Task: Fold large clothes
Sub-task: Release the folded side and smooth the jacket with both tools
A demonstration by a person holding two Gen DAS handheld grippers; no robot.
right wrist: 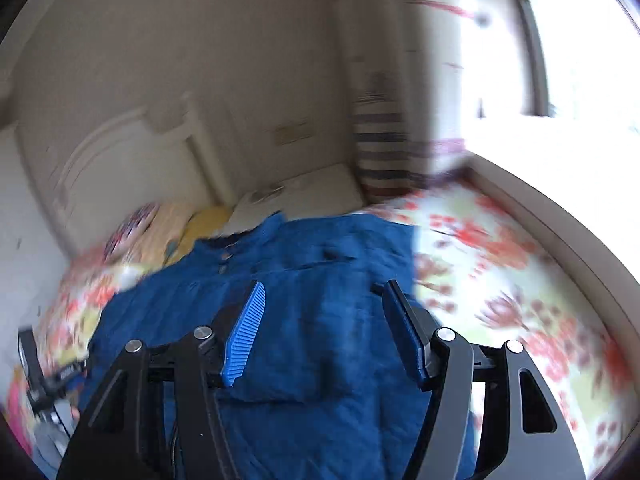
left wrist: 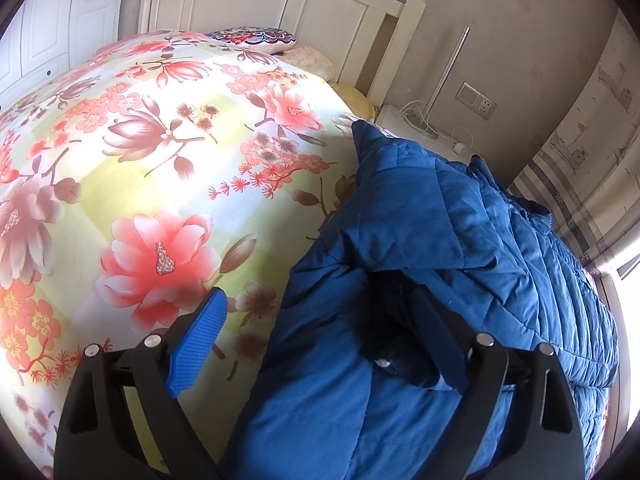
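A large blue quilted jacket (left wrist: 460, 220) lies bunched on the right side of a bed with a floral sheet (left wrist: 160, 160). My left gripper (left wrist: 316, 296) stands wide open at the jacket's near edge. Its left pad (left wrist: 196, 344) is over bare sheet, clear of the fabric, while a fold of jacket covers part of its right finger (left wrist: 436, 332). In the blurred right wrist view, my right gripper (right wrist: 325, 286) hangs open above the jacket (right wrist: 280, 248), which is spread flat with its snap buttons showing. Nothing is between its pads.
A white headboard (left wrist: 280, 4) and patterned pillows (left wrist: 256, 38) stand at the far end. A white nightstand (left wrist: 420, 128) with cables sits beside the bed, under a wall socket (left wrist: 476, 100). A striped curtain (left wrist: 580, 152) and a bright window (right wrist: 580, 52) are on the right.
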